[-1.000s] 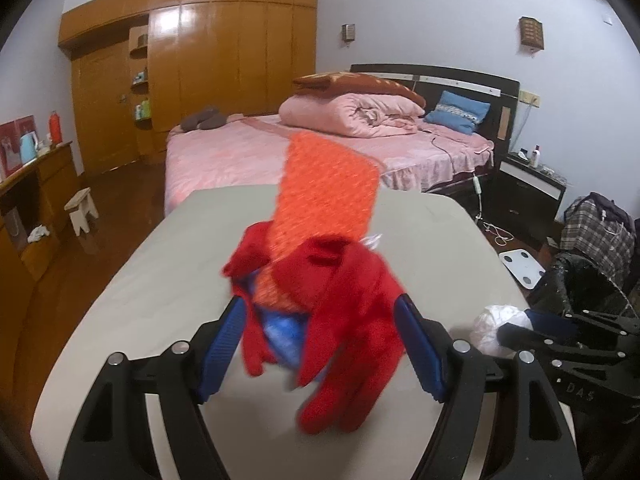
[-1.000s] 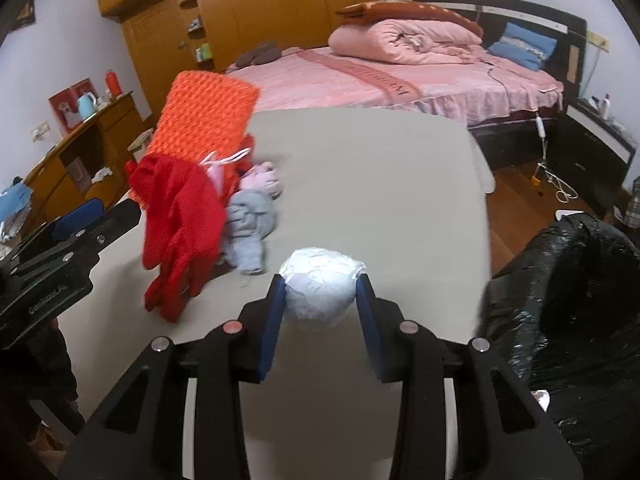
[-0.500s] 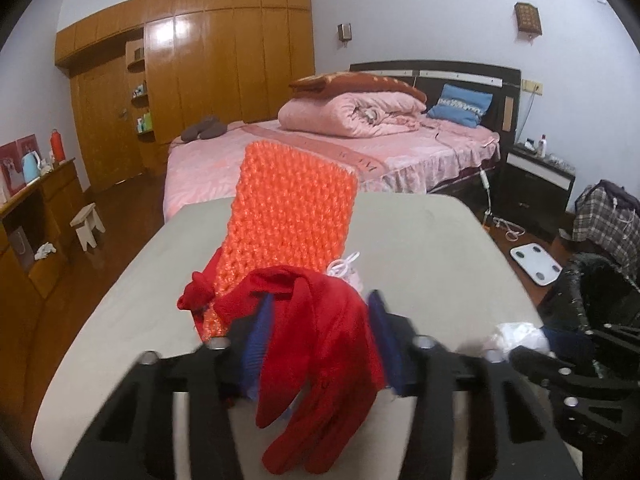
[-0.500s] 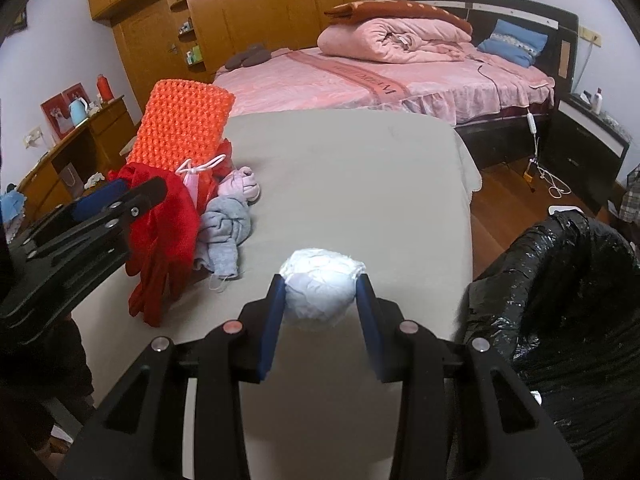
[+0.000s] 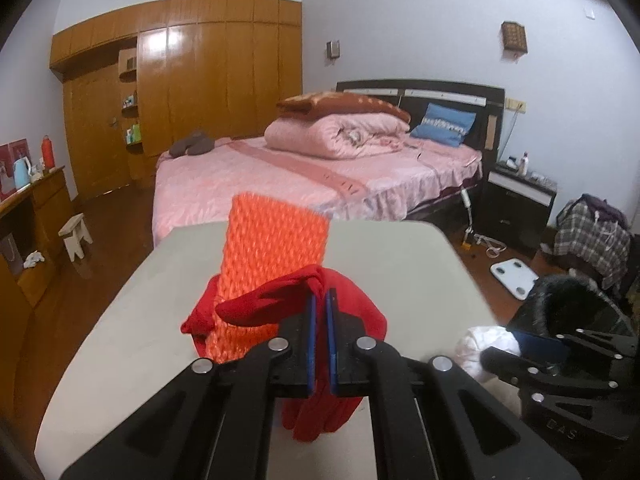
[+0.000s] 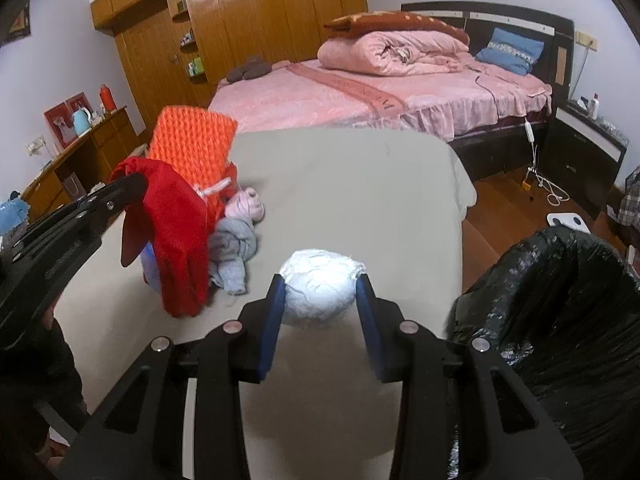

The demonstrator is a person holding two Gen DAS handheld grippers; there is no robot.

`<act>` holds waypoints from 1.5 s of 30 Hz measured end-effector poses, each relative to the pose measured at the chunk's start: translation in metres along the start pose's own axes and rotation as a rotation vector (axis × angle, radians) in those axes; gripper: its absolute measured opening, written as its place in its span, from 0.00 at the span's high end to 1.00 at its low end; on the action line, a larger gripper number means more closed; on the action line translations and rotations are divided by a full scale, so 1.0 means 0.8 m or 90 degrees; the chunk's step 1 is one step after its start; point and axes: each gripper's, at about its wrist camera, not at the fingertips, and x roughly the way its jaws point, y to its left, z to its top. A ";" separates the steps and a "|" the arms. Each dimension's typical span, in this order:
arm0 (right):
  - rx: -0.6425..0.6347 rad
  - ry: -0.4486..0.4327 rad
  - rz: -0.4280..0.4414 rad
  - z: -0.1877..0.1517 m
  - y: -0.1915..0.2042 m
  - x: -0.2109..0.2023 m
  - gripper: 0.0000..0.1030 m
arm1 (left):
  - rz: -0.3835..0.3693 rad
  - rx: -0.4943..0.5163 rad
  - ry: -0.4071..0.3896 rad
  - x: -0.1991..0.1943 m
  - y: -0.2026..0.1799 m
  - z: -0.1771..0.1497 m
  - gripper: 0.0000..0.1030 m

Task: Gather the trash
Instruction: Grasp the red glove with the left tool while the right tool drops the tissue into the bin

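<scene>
We hold the paper wad between the right gripper pads, jaws part-open to its width, above the table beside the black bin bag, its likely destination. The left gripper has just closed fully on a fold of the red glove, so it hangs off the table, clear of the orange knit.

Dim, soft-focus, fisheye-warped edges
</scene>
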 end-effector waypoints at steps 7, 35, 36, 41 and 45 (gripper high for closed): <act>0.006 -0.049 -0.004 0.021 -0.006 -0.042 0.66 | -0.024 -0.002 -0.023 -0.029 -0.011 0.018 0.95; 0.087 -0.147 -0.155 0.006 -0.132 -0.179 0.66 | -0.204 0.055 -0.082 -0.073 -0.151 0.058 0.95; 0.093 -0.148 -0.165 0.002 -0.141 -0.184 0.66 | -0.216 0.062 -0.083 -0.073 -0.163 0.059 0.95; 0.116 -0.147 -0.209 -0.020 -0.178 -0.203 0.66 | -0.270 0.084 -0.076 -0.071 -0.210 0.057 0.95; 0.137 -0.144 -0.240 -0.038 -0.202 -0.214 0.66 | -0.309 0.101 -0.068 -0.069 -0.246 0.054 0.95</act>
